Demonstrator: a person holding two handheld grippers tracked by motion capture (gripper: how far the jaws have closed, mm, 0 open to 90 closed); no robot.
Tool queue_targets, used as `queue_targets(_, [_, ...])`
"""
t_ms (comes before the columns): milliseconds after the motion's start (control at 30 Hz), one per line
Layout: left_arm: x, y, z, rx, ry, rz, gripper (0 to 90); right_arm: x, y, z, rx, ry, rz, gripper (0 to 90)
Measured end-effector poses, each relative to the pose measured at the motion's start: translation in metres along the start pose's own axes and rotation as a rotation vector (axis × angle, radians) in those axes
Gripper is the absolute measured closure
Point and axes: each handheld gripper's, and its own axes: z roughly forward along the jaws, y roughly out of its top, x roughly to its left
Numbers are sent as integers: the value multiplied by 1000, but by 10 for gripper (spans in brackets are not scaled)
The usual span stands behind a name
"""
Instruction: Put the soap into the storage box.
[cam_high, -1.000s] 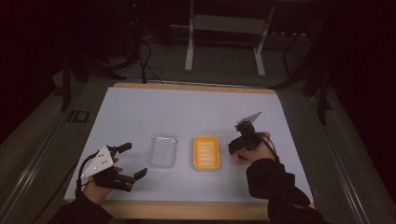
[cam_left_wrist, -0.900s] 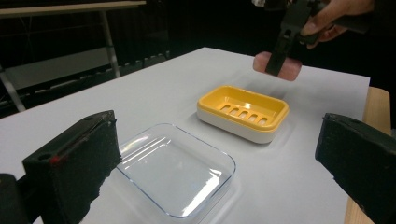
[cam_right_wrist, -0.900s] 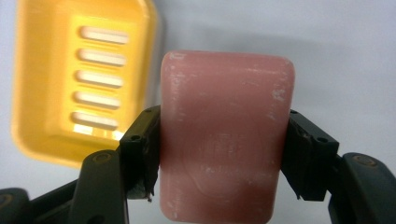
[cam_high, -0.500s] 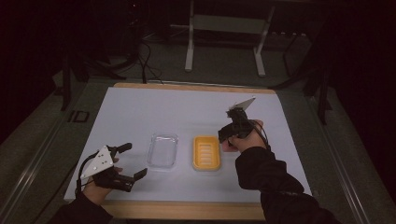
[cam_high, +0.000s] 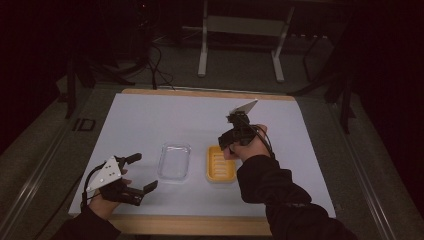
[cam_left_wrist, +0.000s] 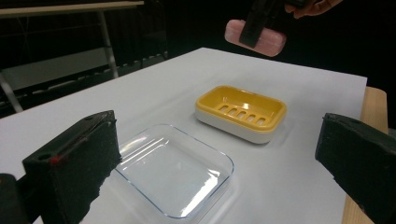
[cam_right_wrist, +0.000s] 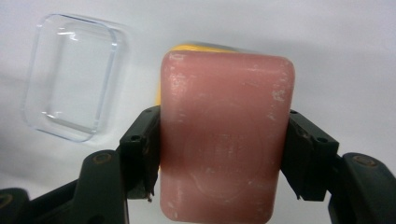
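A pink soap bar (cam_right_wrist: 226, 140) hangs in the air, with my right gripper (cam_right_wrist: 224, 154) shut on its two long sides. In the high view the right gripper (cam_high: 233, 139) is over the far end of the yellow soap dish (cam_high: 221, 164). Behind the bar, a sliver of the dish (cam_right_wrist: 205, 45) shows. A clear plastic lid (cam_high: 174, 162) lies flat just left of the dish. My left gripper (cam_high: 144, 171) rests at the front left, open and holding nothing. From there I see the lid (cam_left_wrist: 175, 170), the dish (cam_left_wrist: 240, 112) and the raised soap (cam_left_wrist: 266, 39).
The white table top (cam_high: 150, 120) has a wooden rim (cam_high: 200, 225) along its front and back. Beyond the far edge, a metal stand (cam_high: 202, 45) and cables are on the dark floor.
My right gripper has carried the soap leftward, from right of the yellow dish to over its far end. The left gripper has stayed put.
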Motion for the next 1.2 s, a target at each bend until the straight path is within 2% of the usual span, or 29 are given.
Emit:
queue_targets(33, [0,0,0,0,0,0,2,0,0,0,0,0,0,371])
queue_targets(67, [0,0,0,-1,0,0,1,8,2,3,-7,0,-7,371])
queue_targets(100, [0,0,0,-1,0,0,1,10,3,4,-7,2,-9,371])
queue_targets(200, [0,0,0,-1,1,1,1,16,4,10,-16,13,3,371])
queue_targets(267, [0,0,0,5,6,14,2,20,4,15,-24,-1,9,371])
queue_targets(400, [0,0,0,-3,1,7,1,25,3,28,-18,-23,7,371])
queue_targets(500, [0,0,-1,-5,0,5,1,26,3,38,-2,-19,15,371])
queue_targets(900, [0,0,-1,-7,-5,5,2,25,-3,70,29,-54,29,371])
queue_targets(1000, [0,0,-1,-8,-6,5,1,24,-5,76,36,-79,23,371])
queue_targets(1200, [0,0,-1,-9,-6,3,1,18,-7,84,43,-66,50,371])
